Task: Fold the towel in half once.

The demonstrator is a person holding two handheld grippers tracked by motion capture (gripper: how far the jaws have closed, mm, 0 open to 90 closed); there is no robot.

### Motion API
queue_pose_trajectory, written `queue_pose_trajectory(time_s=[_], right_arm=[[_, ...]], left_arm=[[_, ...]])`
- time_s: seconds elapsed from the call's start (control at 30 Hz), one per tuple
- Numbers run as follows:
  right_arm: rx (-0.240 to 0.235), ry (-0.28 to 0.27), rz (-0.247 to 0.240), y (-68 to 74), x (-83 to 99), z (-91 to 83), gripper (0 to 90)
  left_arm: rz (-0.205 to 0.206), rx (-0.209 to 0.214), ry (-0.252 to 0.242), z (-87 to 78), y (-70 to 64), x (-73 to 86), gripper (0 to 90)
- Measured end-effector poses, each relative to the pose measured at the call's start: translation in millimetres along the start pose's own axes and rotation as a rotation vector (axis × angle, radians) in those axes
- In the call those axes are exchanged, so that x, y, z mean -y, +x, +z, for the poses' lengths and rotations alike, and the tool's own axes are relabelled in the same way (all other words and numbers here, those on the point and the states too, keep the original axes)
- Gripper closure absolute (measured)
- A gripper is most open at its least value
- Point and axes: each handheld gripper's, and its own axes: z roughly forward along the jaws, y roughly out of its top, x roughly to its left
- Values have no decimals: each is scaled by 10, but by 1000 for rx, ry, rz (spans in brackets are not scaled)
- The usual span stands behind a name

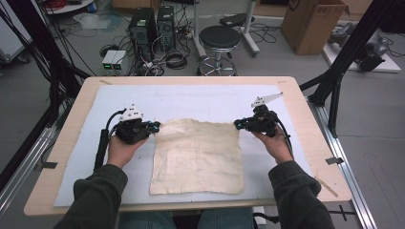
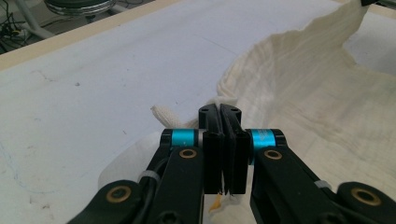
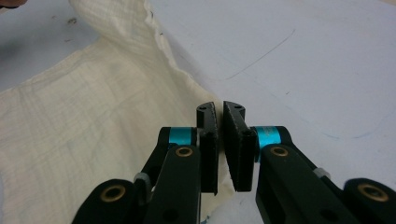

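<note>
A cream cloth (image 1: 197, 157) lies nearly flat on the table's white mat (image 1: 86, 157), square, faintly checked and creased, its far edge slightly raised between the corners. The left claw (image 1: 155, 127) is clenched on the far left corner. The right claw (image 1: 237, 125) pinches the far right corner, its jaws almost closed.

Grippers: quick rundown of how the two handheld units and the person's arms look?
Both claws are black. The left claw and right claw each have flat black jaws, cyan rings at the jaw pivots and brass-coloured pins on the linkage arms. In the high view each carries a pale three-cornered plate on top and trails a black cable. The person wears dark olive-grey long sleeves.
</note>
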Motion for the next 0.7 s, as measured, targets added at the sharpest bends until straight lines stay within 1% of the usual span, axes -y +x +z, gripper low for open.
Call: queue_pose_trajectory(time_s=[0.1, 0.13, 0.2, 0.27, 0.3, 0.33, 0.37, 0.43, 0.47, 0.53, 0.63, 0.7], right_arm=[[-8, 9, -9, 46, 31, -19, 846], [-9, 8, -16, 69, 36, -27, 845], [-9, 0, -29, 122, 49, -51, 846], [-7, 4, -47, 164, 66, -59, 845], [-7, 9, -40, 184, 79, -60, 845], [-10, 10, -48, 187, 95, -60, 846], [-12, 12, -49, 194, 114, -61, 846], [-11, 18, -41, 212, 155, -69, 846], [-11, 17, -49, 211, 175, -73, 846], [-9, 26, -45, 235, 211, -87, 845], [-13, 23, -52, 272, 255, -114, 845], [-16, 20, -52, 303, 286, -130, 845]], left_arm=[[25, 5, 12, -25, -51, 2, 873], [39, 6, 16, -38, -68, -4, 873], [51, 13, 19, -52, -113, -10, 873], [72, 14, 38, -56, -154, -11, 872], [85, 12, 51, -59, -171, -8, 872], [94, 12, 62, -67, -188, -5, 872], [101, 13, 58, -79, -204, 2, 872], [102, 13, 53, -110, -224, 25, 873], [102, 17, 55, -119, -234, 41, 872], [107, 15, 58, -143, -251, 77, 872], [118, 21, 61, -183, -276, 118, 873], [125, 26, 55, -216, -300, 147, 872]])
